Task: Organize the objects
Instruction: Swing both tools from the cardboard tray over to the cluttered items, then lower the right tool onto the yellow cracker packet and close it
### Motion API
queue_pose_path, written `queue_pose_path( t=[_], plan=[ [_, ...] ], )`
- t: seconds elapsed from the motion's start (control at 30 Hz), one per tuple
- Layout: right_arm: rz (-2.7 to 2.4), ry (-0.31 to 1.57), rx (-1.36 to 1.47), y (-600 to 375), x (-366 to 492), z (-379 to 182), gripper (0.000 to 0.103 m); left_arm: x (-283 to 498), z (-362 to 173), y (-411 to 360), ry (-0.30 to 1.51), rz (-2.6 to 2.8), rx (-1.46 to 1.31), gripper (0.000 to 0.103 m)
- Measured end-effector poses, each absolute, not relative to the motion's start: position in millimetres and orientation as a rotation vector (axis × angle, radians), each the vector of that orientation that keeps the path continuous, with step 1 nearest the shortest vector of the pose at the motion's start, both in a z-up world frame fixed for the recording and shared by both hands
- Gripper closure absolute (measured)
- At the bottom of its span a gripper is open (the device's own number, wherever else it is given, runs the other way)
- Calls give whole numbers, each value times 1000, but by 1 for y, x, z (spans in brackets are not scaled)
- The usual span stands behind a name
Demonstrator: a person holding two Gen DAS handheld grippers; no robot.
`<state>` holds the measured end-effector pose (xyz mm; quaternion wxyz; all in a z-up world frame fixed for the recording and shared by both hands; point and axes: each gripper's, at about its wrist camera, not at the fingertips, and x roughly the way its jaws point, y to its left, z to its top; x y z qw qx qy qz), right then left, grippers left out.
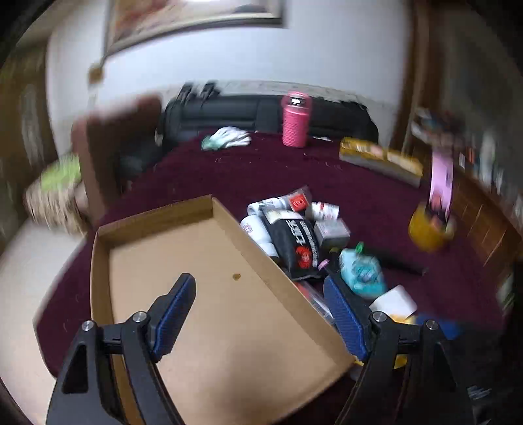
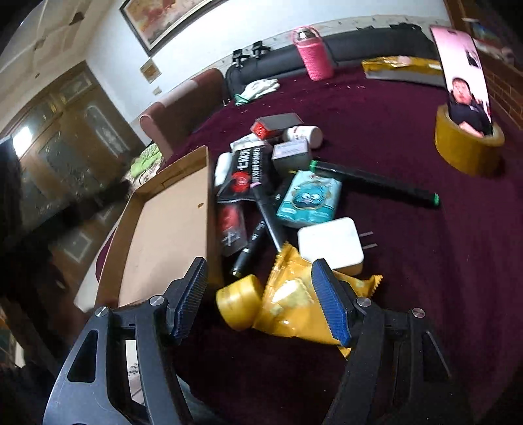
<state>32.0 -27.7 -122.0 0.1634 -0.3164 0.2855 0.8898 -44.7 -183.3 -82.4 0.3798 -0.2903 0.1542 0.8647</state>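
I am looking into a lived-in home room: a framed painting (image 2: 163, 19) hangs on the white wall, a padded chair (image 2: 183, 108) stands at the bench (image 2: 392, 163) under its maroon cloth, and glass-fronted wooden cabinets (image 2: 65, 137) line the side.

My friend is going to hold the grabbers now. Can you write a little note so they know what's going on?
Left tool: open, holding nothing, above the cardboard tray.
Right tool: open, holding nothing, over the yellow snack packet and the small yellow jar.
The tray sits on the maroon cloth with nothing in it.
To the right of the tray lies the pile: white charger, teal tissue pack, black marker, black pouch, small boxes and bottles.
Done: nothing packed so far.
Left: everything in the pile. The yellow packet is probably the easiest first pick.
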Motion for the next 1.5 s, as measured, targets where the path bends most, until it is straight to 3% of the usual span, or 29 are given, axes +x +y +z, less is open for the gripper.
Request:
queue_pose_path(
  t=[0.1, 0.2, 0.5, 0.7, 0.83, 1.03, 1.23, 1.37, 1.5],
  plan=[
    [2521, 856, -894, -21, 35, -128, 36, -20, -90, -159, 695, 2155, -570, 22],
    [2516, 894, -874, -18, 38, -126, 37, -14, -104, -153, 840, 2207, -477, 22],
    [2543, 845, -896, -24, 35, -119, 37, -61, -101, -213, 1001, 2345, -478, 22],
    [2548, 707, -937, -24, 60, -112, 37, -19, -47, -224, 768, 2289, -451, 21],
    [2546, 700, -1012, -9, 79, -120, 37, 6, -34, -193, 593, 1956, -626, 20],
    [2643, 608, -1111, -1, 74, -123, 36, -8, -65, -148, 554, 1716, -919, 20],
    [2720, 482, -1196, 5, 54, -127, 36, -27, -69, -152, 527, 1672, -1006, 20],
    [2806, 548, -1250, 10, 40, -129, 36, -26, -74, -144, 561, 1644, -1038, 20],
    [2836, 401, -1365, -5, 41, -138, 35, -21, -78, -139, 593, 1609, -1038, 20]
  ],
)
